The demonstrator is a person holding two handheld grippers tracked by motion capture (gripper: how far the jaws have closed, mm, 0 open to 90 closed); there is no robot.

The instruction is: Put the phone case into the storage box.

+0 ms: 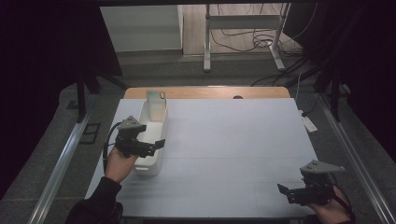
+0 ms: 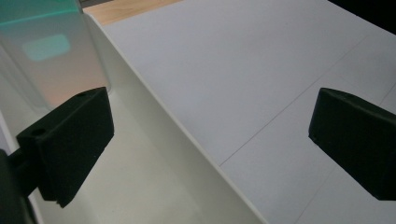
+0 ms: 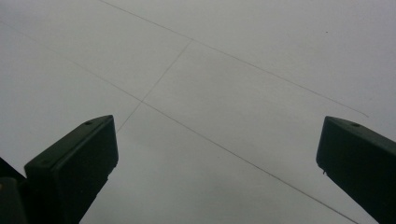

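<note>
A long white bin [image 1: 148, 169] lies on the left part of the white table top [image 1: 233, 140]. A pale, translucent greenish slab [image 1: 156, 103] stands upright at the bin's far end, and it looms at the upper left in the left gripper view [image 2: 51, 56]. My left gripper [image 1: 156, 146] is open and straddles the bin's right wall [image 2: 187, 154], one jaw inside the bin and the other over the table [image 2: 210, 135]. My right gripper [image 1: 284, 192] is open near the front right corner, with bare table between its jaws [image 3: 217, 158].
A strip of wooden table edge [image 1: 205, 92] shows beyond the white top. Past it, a metal stand [image 1: 243, 42] and cables sit on the floor. A white power strip [image 1: 308, 123] lies off the table's right side. Dark curtains flank both sides.
</note>
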